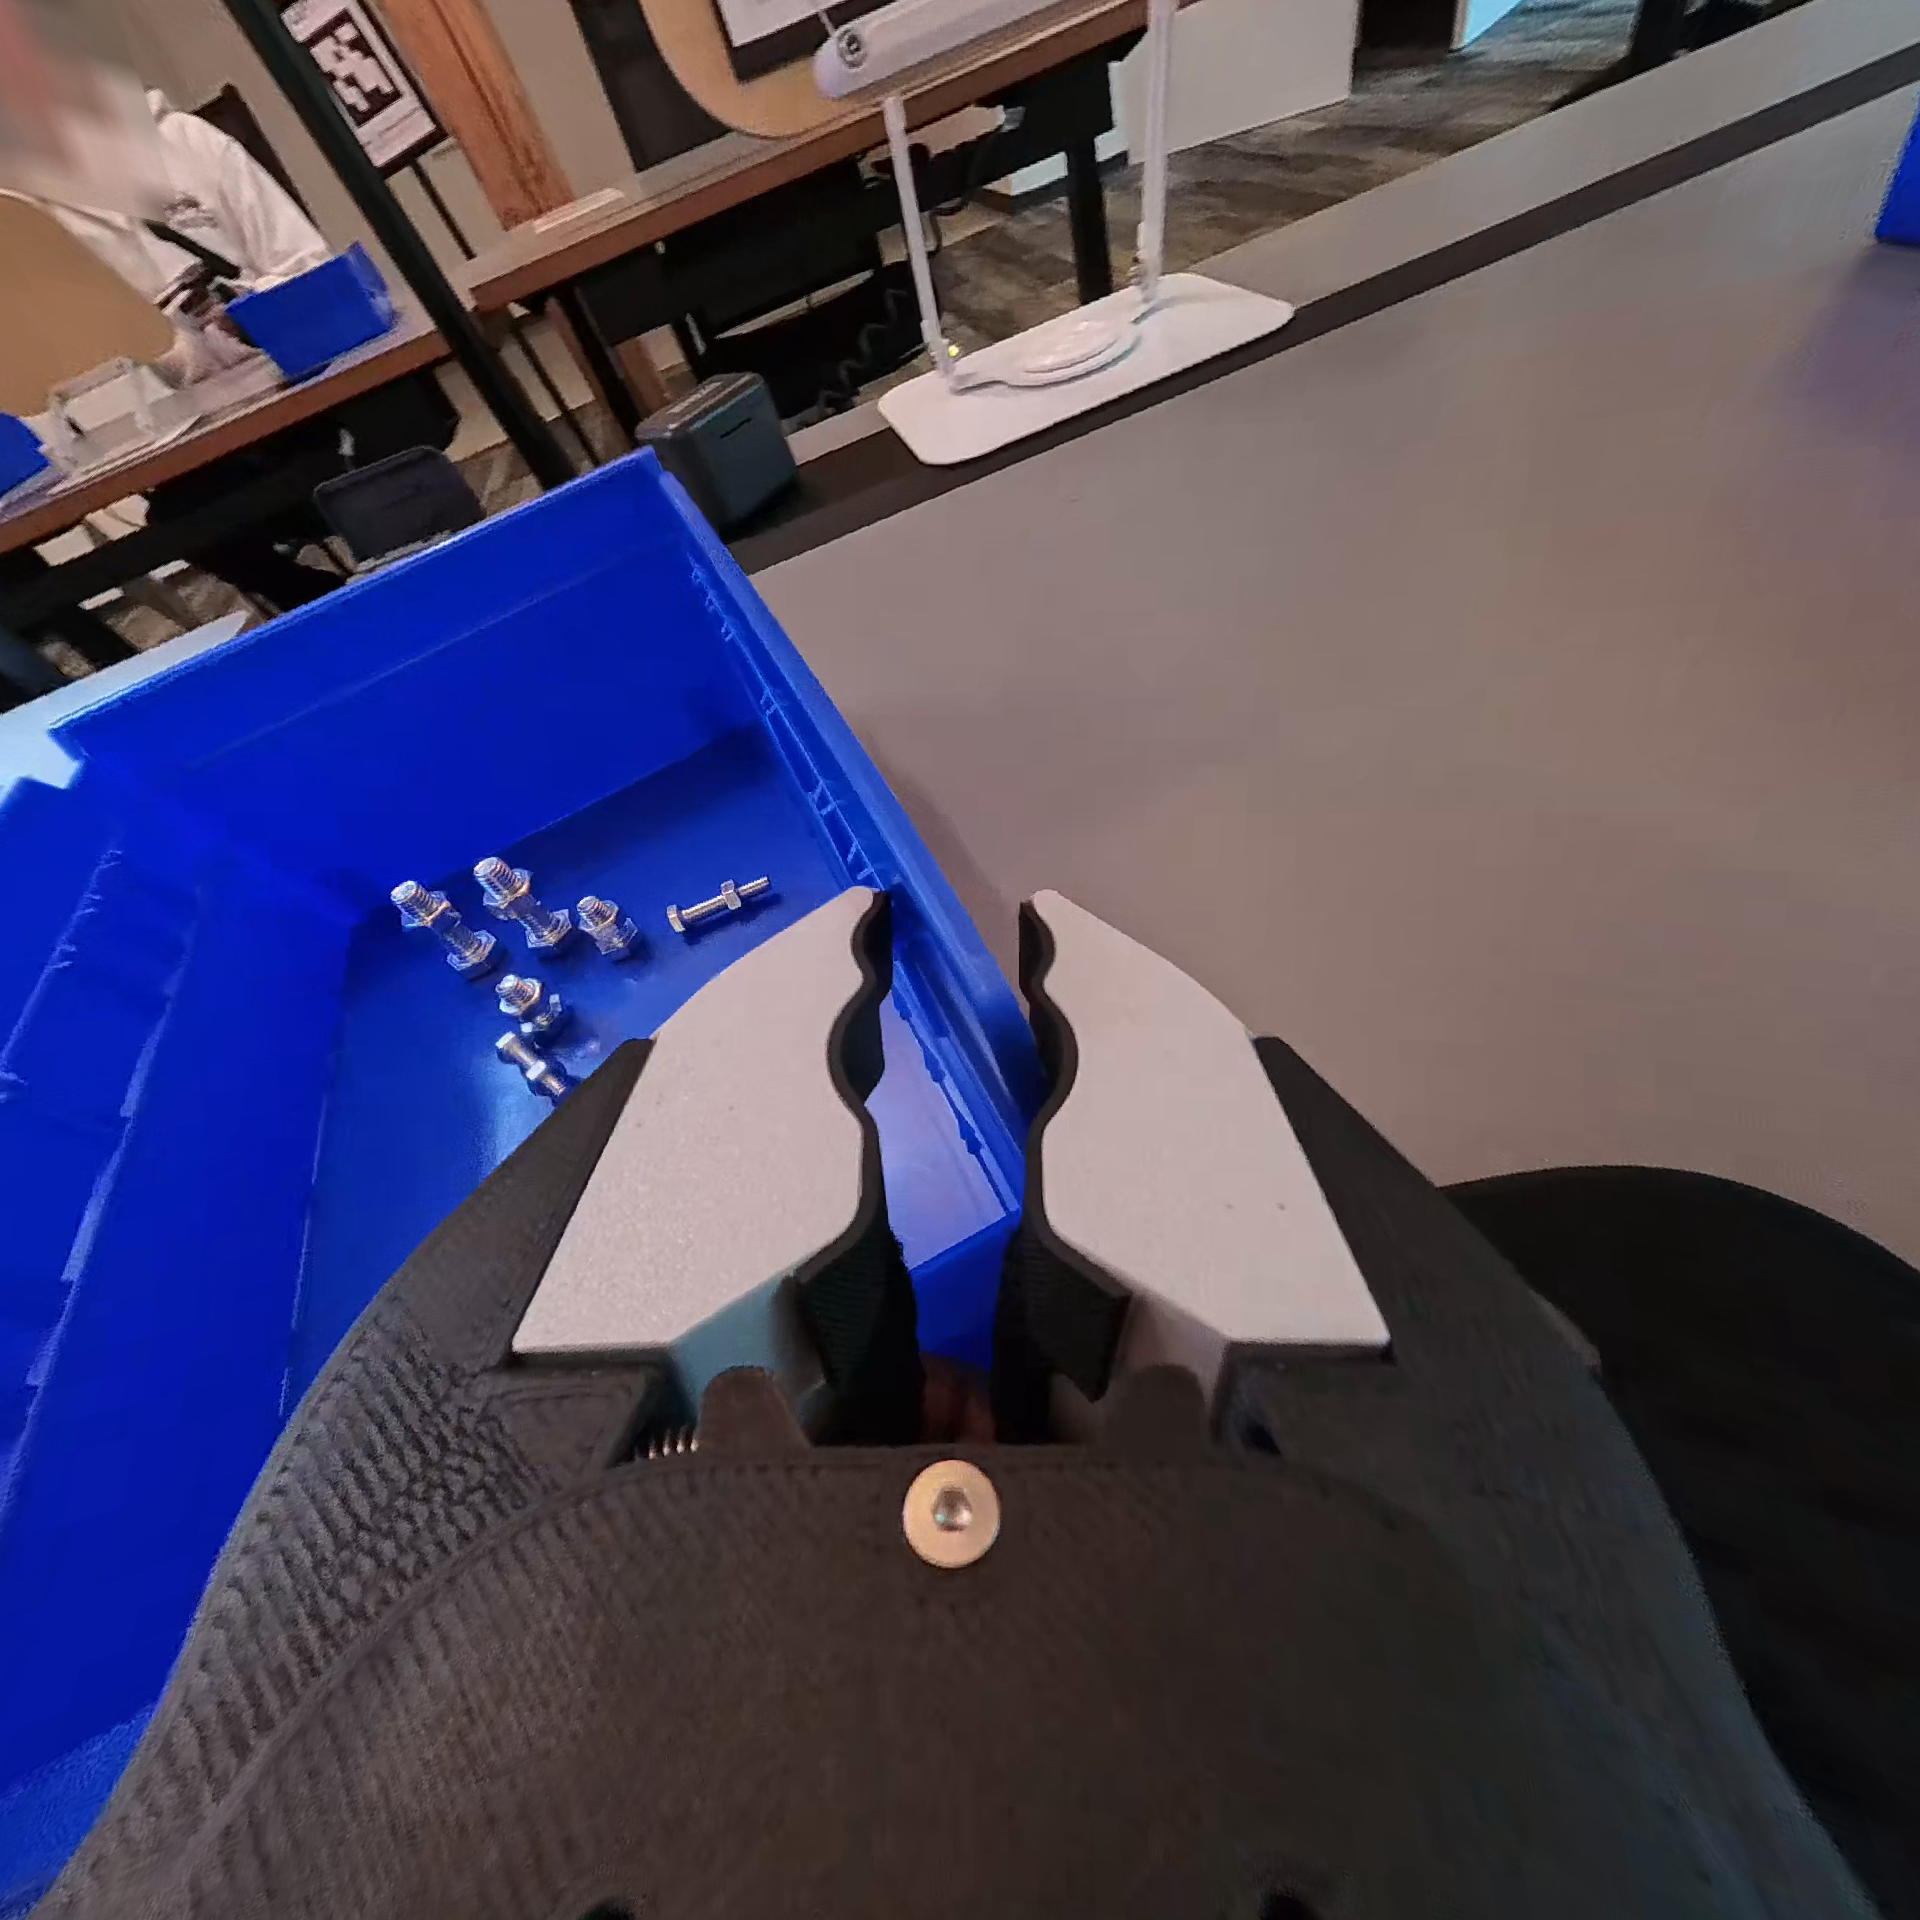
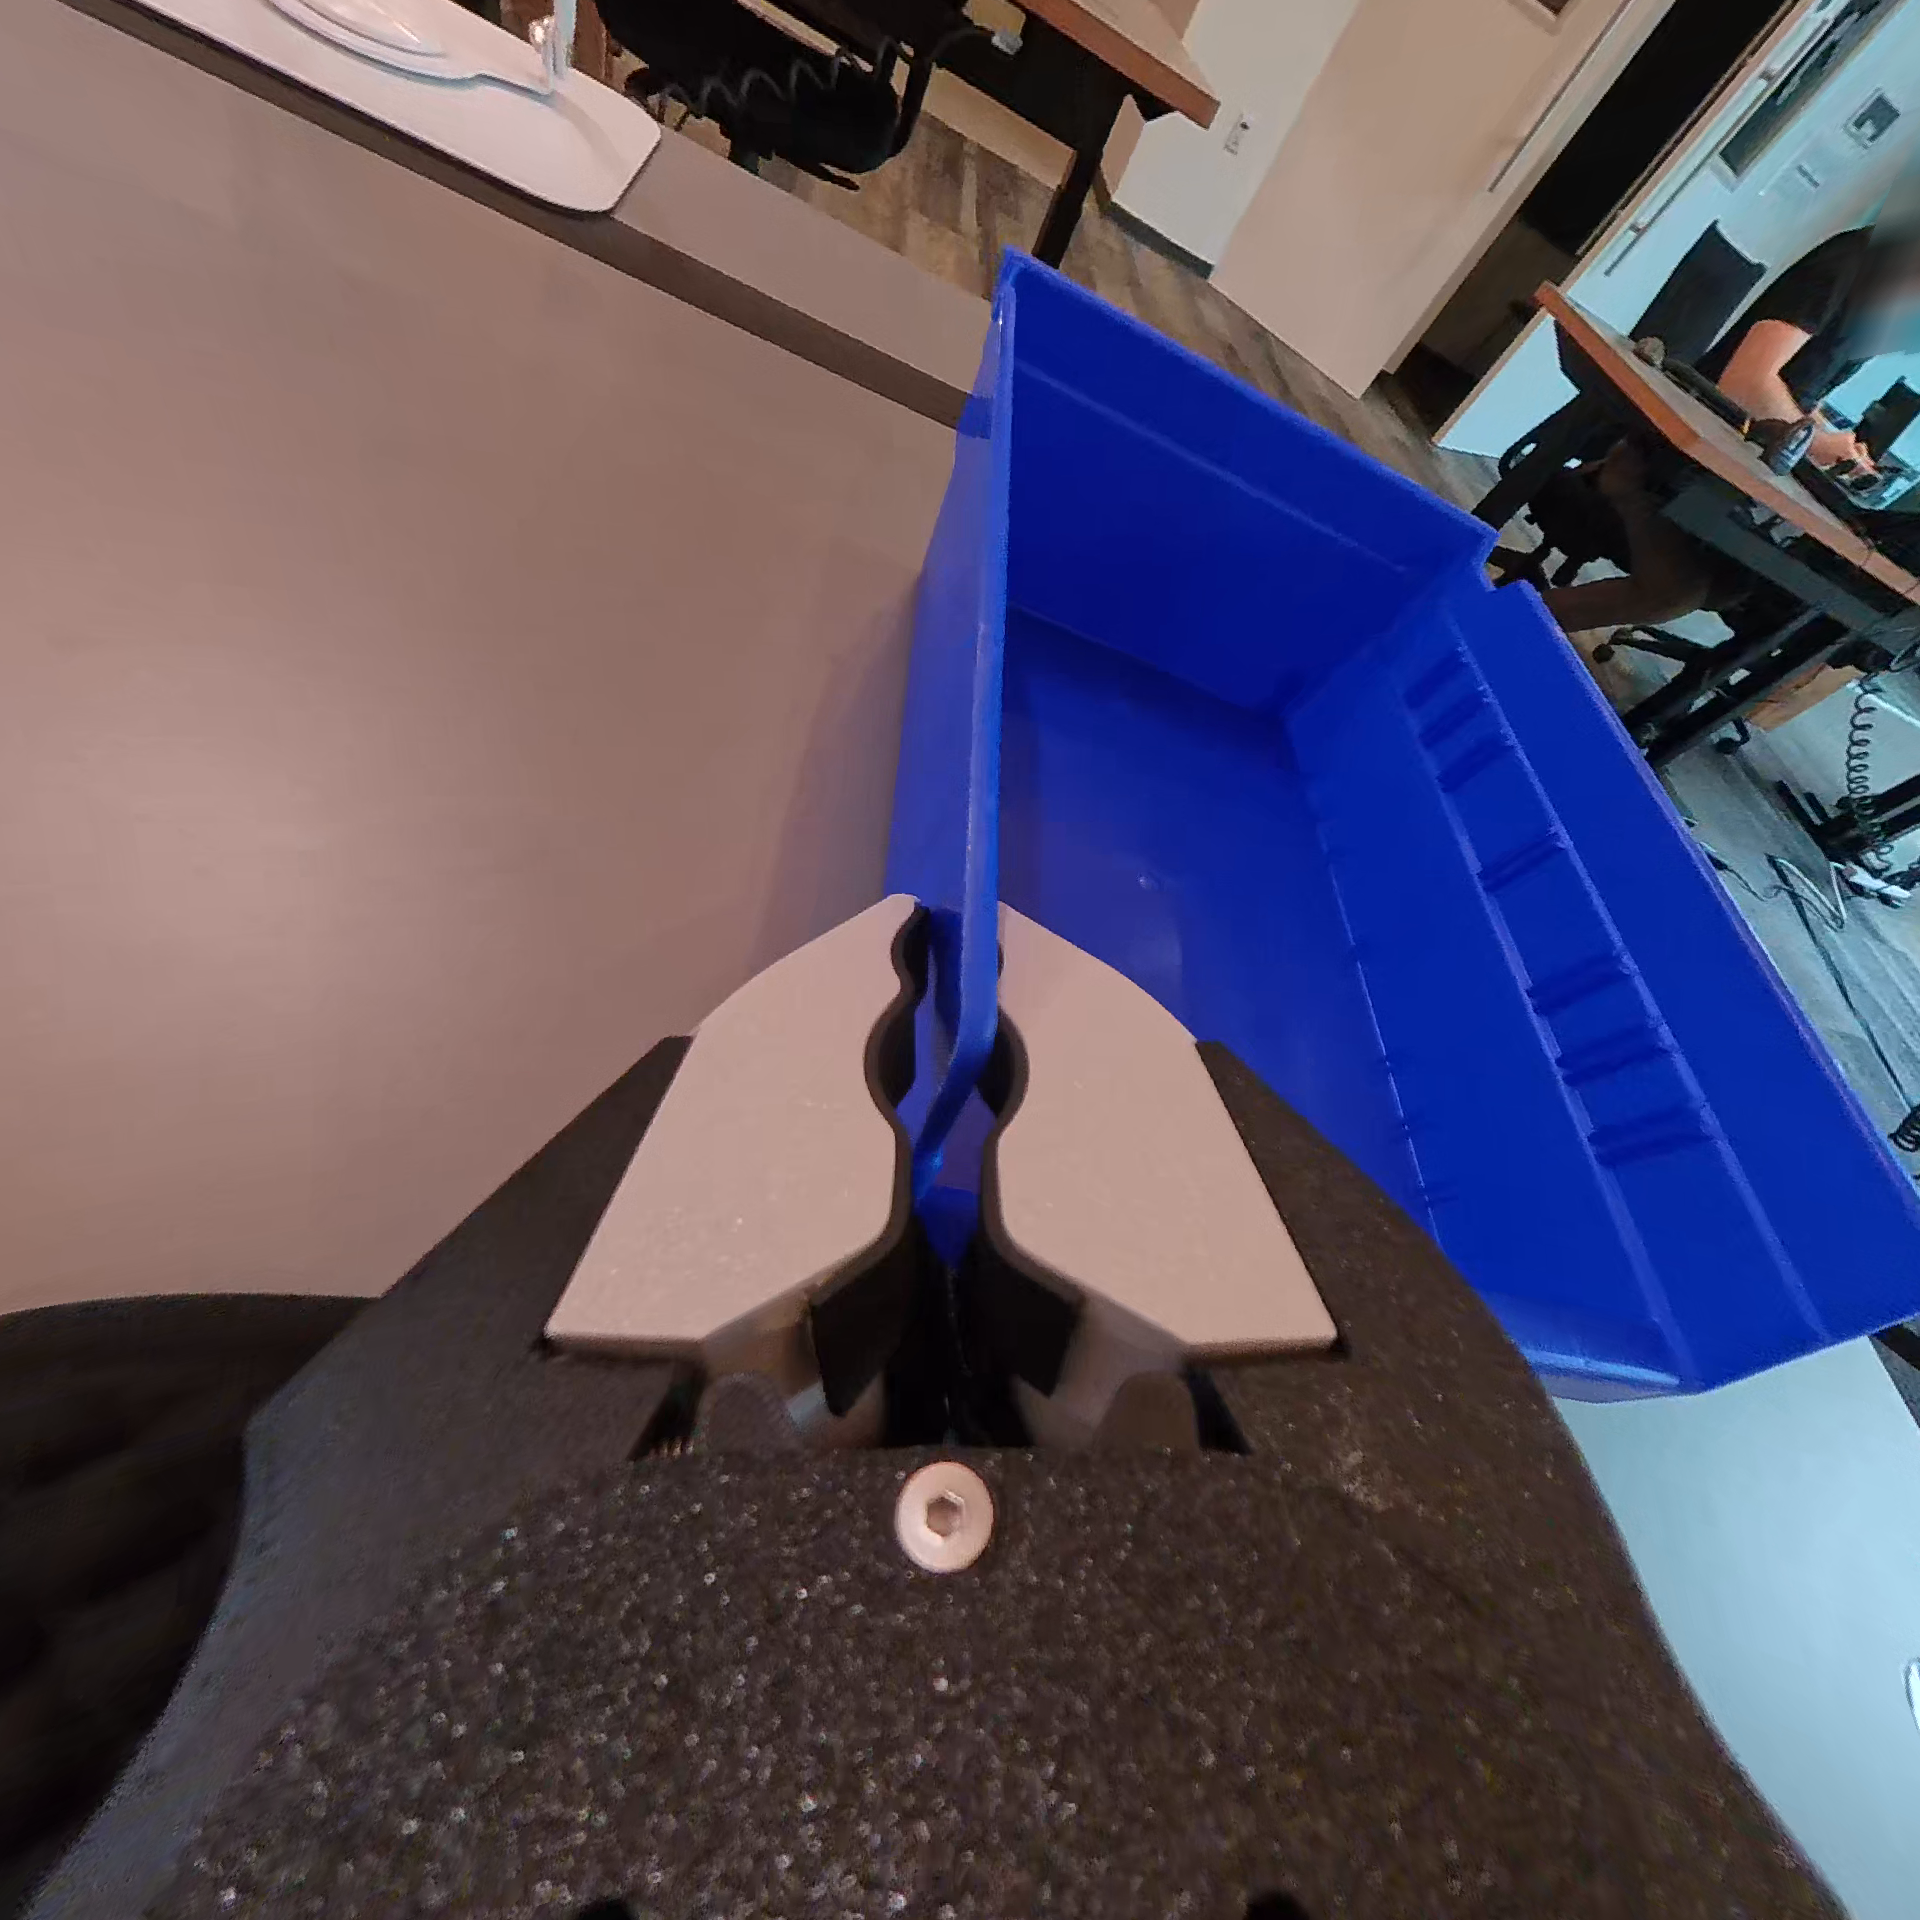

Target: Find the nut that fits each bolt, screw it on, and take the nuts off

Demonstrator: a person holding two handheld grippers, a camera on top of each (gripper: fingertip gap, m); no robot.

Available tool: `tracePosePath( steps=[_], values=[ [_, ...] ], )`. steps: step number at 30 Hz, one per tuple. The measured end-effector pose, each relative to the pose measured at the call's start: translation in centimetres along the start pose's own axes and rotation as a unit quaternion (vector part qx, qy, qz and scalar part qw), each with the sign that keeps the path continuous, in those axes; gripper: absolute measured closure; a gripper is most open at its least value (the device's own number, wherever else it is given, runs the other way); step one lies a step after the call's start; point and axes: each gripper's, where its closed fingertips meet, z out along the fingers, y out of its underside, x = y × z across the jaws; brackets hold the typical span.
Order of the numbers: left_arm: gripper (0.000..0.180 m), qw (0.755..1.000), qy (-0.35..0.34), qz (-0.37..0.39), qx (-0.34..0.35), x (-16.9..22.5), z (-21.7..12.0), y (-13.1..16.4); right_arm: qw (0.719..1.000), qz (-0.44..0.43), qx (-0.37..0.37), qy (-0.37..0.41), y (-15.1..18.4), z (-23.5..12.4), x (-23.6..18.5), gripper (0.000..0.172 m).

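Right gripper: nearest the lens; black body, grey fingers, clenched on the near side wall of an empty blue bin, one pad inside the wall, one outside, both pressing.
Left gripper: straddles the right wall of the other blue bin; left finger inside the bin, right finger outside; visible gap on both sides of the rim, so not gripping.
Tabletop: grey, carries both bins; white flat stand at its far edge.
Bolts: six silver ones, each with a nut threaded on, clustered on the floor of the left-hand bin, left of the left finger.
Thin bolt: lies flat, apart from the thicker ones.
Background: desks, seated person in white.
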Motion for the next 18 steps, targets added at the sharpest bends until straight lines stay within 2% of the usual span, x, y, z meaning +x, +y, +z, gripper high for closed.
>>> tracePosePath(
  steps=[8, 9, 10, 12, 15, 17, 18],
  values=[
    [0.157, 0.999, 0.037, -0.01, 0.005, 0.5, -0.1, -0.1, 0.999, -0.028, 0.007, 0.014, -0.2, -0.4, -0.5, 0.164],
    [0.157, 0.999, 0.041, -0.011, 0.006, 0.5, -0.1, -0.1, 0.999, -0.032, 0.013, 0.014, -0.4, -0.5, -0.6, 0.161],
    [0.156, 0.999, 0.049, -0.014, 0.006, 0.5, -0.1, -0.1, 0.999, -0.035, 0.025, 0.013, -0.8, -0.7, -0.6, 0.149],
    [0.148, 0.994, 0.099, -0.047, 0.006, 1.0, -0.5, -0.4, 0.997, -0.033, 0.069, 0.001, -2.3, -1.6, -0.8, 0.125],
    [0.127, 0.97, 0.19, -0.14, 0.056, 0.6, -2.4, -3.4, 0.986, -0.011, 0.162, -0.045, -5.3, -3.9, -2.0, 0.121],
    [0.125, 0.962, 0.206, -0.158, 0.08, -1.1, -3.3, -5.3, 0.972, 0.003, 0.213, -0.1, -6.8, -5.2, -3.4, 0.122],
    [0.125, 0.967, 0.194, -0.146, 0.073, -2.3, -3.2, -5.7, 0.964, 0.009, 0.233, -0.13, -7.2, -5.6, -4.1, 0.12]
  ],
)
